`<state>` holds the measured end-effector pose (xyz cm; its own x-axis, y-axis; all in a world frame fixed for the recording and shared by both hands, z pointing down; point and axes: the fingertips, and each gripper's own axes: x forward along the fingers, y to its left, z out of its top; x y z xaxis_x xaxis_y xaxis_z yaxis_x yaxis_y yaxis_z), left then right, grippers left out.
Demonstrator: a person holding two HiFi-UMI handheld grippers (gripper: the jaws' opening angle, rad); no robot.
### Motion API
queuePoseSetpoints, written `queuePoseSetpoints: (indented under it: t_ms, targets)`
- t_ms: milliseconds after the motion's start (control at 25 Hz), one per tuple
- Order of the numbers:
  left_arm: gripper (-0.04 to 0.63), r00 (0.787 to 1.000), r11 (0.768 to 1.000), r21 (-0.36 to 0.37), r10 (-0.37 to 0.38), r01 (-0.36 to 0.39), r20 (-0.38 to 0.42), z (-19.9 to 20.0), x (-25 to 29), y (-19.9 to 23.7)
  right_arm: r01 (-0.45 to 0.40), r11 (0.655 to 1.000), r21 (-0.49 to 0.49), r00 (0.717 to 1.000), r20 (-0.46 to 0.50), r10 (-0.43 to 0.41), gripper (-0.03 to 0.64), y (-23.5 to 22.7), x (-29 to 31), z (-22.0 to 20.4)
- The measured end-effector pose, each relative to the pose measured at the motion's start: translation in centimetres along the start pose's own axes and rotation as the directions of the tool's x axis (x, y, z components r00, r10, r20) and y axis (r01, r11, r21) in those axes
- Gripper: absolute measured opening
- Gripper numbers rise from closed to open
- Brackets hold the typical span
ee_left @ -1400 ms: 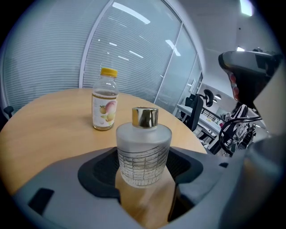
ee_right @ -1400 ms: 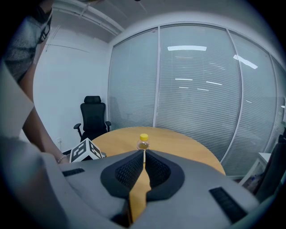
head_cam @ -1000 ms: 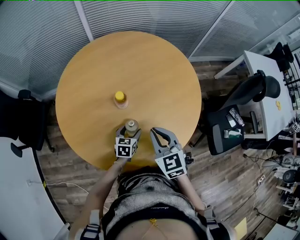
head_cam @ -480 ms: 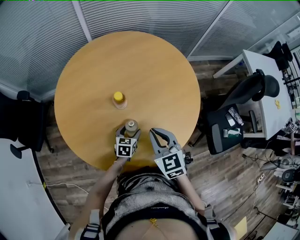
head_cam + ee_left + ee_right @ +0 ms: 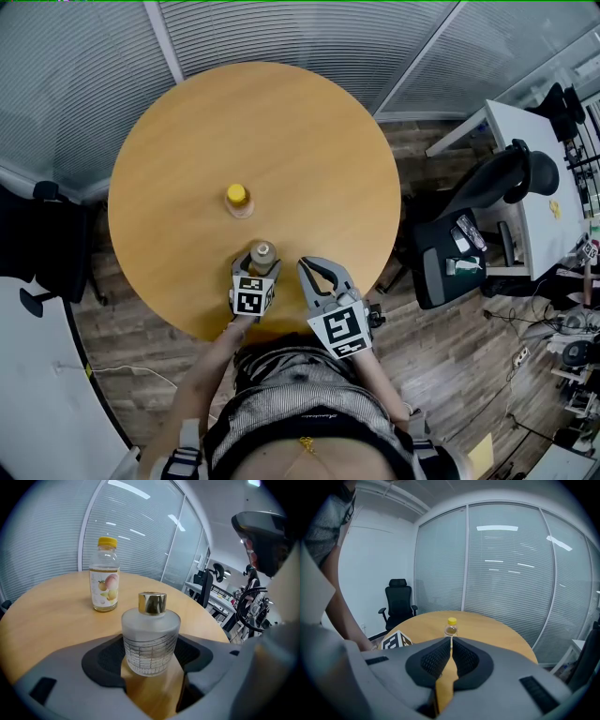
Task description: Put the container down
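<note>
The left gripper (image 5: pixel 260 262) is clamped on a frosted glass container (image 5: pixel 151 634) with a gold cap, near the close edge of the round table (image 5: pixel 309 141). I cannot tell whether its base touches the wood. Letting go while it is tilted or raised could topple it off that edge. The right gripper (image 5: pixel 316 267) is pinched together and empty. Count: one table, two grippers, one juice bottle (image 5: pixel 239 199), one container.
</note>
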<state>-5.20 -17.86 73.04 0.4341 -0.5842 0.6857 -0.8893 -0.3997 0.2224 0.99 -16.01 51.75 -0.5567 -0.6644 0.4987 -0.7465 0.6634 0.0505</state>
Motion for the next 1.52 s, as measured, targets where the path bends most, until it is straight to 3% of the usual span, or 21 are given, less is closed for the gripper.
queuePoseSetpoints:
  t_ms: [840,1520]
  targets:
    - [0.327,1.000,1.000,0.015,0.004,-0.004,-0.012,-1.0,-0.4,-0.1,-0.004,1.000,-0.003,1.000,-0.005,0.004,0.025,0.3,0.0,-0.2]
    - [0.327,0.999,0.994,0.101,0.032,-0.030,-0.019,-1.3,-0.4,-0.4,-0.003,1.000,-0.004,1.000,-0.004,0.003,0.025,0.4,-0.2,-0.4]
